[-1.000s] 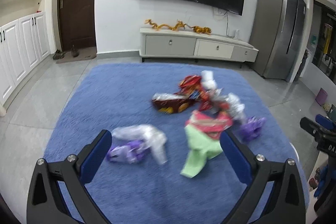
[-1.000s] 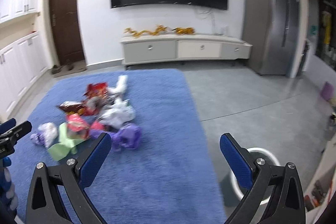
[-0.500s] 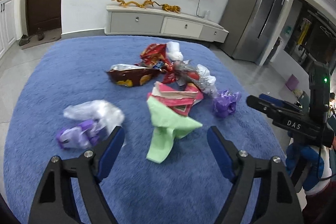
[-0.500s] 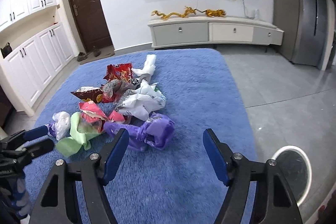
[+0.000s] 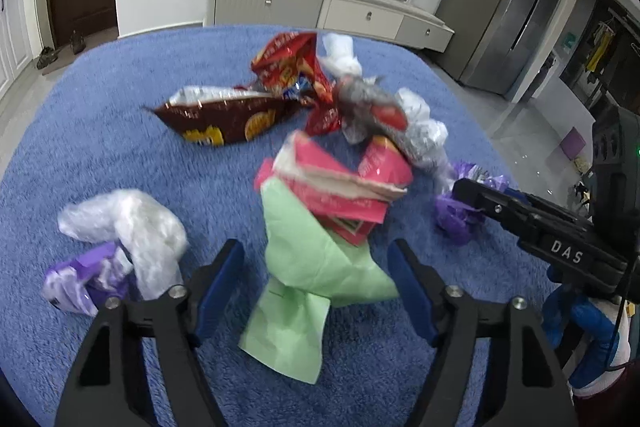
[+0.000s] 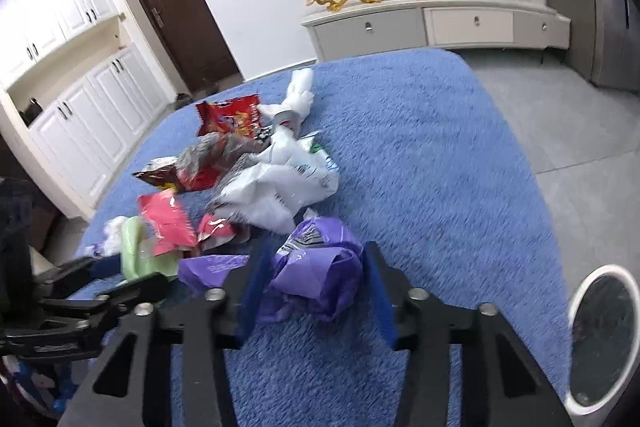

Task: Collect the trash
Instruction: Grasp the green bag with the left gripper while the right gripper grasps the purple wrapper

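trash all over the blue rug (image 5: 100, 131). left gripper (image 5: 316, 283) has been closing, green paper (image 5: 304, 279) between its jaws but pads not on it yet. light and floppy, so pinch the bunched middle. right gripper (image 6: 316, 291) closing too, straddling the purple bag (image 6: 320, 279), no squeeze yet i think. slippery film, grab the thick wad.
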A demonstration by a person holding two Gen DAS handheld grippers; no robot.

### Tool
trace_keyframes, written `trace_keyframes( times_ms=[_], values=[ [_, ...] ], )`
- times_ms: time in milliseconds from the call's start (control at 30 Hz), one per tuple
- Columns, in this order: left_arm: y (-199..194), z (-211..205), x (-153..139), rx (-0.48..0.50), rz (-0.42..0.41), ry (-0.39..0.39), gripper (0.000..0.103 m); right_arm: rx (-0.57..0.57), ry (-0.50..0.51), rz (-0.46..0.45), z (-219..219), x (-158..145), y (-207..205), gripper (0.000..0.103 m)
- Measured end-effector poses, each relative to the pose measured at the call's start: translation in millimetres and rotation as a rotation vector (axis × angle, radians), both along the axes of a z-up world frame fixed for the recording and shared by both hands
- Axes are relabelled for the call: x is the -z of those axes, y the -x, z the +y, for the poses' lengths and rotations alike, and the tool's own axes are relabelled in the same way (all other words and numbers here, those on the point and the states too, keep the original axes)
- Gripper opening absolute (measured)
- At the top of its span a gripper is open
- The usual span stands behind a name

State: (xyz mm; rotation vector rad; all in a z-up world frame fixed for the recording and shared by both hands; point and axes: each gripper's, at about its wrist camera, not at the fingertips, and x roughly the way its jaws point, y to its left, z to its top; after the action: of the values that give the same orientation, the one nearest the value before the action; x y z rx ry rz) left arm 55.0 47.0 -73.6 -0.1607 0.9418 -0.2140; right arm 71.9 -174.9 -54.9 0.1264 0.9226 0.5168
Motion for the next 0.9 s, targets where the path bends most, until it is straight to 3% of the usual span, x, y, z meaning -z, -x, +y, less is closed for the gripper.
trace_keyframes(
  times_ms=[67,300,667,900],
  values=[
    [3.9,-1.6,1.3,0.002,0.009,0.001,0.060,-0.004,0.004,-0.014,-3.4,-3.9,6.0,0.040],
    [24.8,2.7,-9.7,-0.001,-0.015,0.019,0.048,-0.004,0.000,-0.048,-14.8,-24.1,33.8,0.036],
    [81.3,-2.5,-35.5,0.006,-0.080,-0.008,0.038,0.012,-0.015,-0.136,-26.1,-65.2,80.2,0.036],
    [101.9,-31.6,-62.9,0.039,-0.135,-0.028,0.032,0.047,-0.040,-0.177,-51.0,-78.0,105.6,0.036]
  ],
)
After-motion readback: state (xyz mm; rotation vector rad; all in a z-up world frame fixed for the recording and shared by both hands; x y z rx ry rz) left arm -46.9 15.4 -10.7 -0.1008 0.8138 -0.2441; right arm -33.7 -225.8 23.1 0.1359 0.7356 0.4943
